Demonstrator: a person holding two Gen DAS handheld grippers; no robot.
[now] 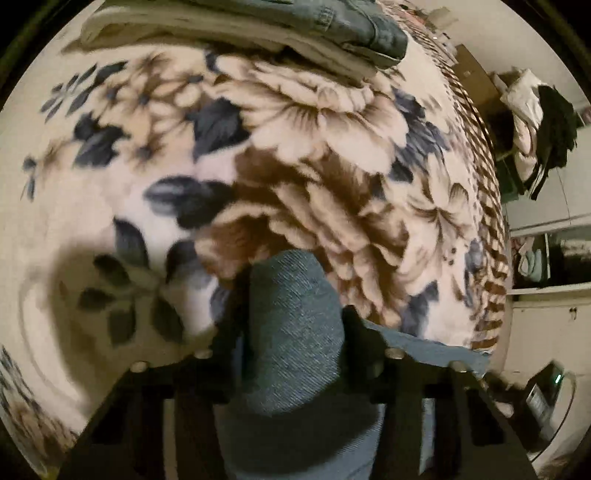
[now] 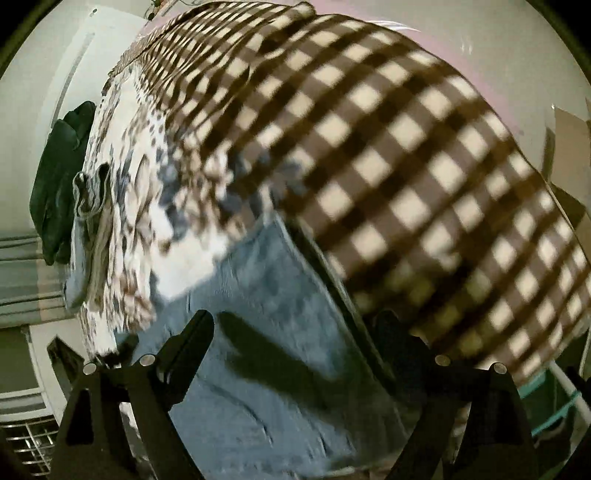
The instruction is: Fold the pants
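Left wrist view: the left gripper [image 1: 293,332] pinches a bunched fold of the blue pants [image 1: 291,314] over the floral blanket [image 1: 314,147]; folded clothes [image 1: 258,33] lie beyond. Right wrist view: the right gripper [image 2: 295,332] gapes wide above the pants [image 2: 266,295], gripping nothing. Folding looks partway, unfinished.

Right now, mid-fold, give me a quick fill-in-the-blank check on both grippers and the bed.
1. The left gripper is pinching a bunch of ____ denim.
2. The right gripper has its jaws ____, with nothing pinched, above the jeans lying flat.
3. The blanket under the jeans has a ____ pattern in the middle and brown checks along its edge.
4. At the far side of the bed, a stack of folded clothes has ____ on top.

Missing words: blue; open; flower; jeans
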